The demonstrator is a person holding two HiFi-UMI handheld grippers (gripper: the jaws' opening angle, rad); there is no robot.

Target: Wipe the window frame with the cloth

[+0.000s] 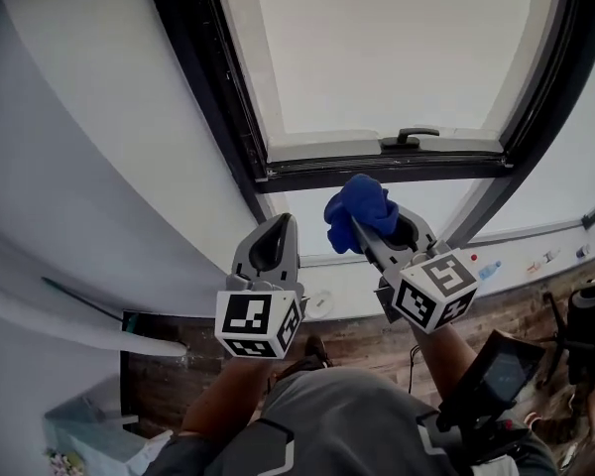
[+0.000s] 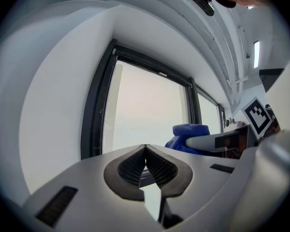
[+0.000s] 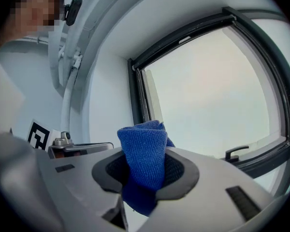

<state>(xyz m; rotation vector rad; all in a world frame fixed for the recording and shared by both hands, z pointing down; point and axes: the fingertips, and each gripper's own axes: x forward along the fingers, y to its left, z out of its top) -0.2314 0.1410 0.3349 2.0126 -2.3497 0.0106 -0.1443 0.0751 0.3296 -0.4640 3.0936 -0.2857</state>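
Right gripper view | right claw (image 3: 146,172) clamps nubby blue cloth (image 3: 142,146) | left claw (image 2: 145,164) closed, empty

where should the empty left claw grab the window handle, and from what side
Probably by the raised bar of the window handle, which lies along the sash's lower rail and stands off it. Come straight in from the room side with the left claw, now shut, opened first: one jaw above the bar, one below.

Floor (image 1: 506,310): brown wooden planks — across the lower frame.
Bottle (image 1: 488,270): small, bluish, at the planks' upper edge, right of centre.
Black stand (image 1: 585,337): on the planks, far right.
Pale box (image 1: 84,424): lower left corner.
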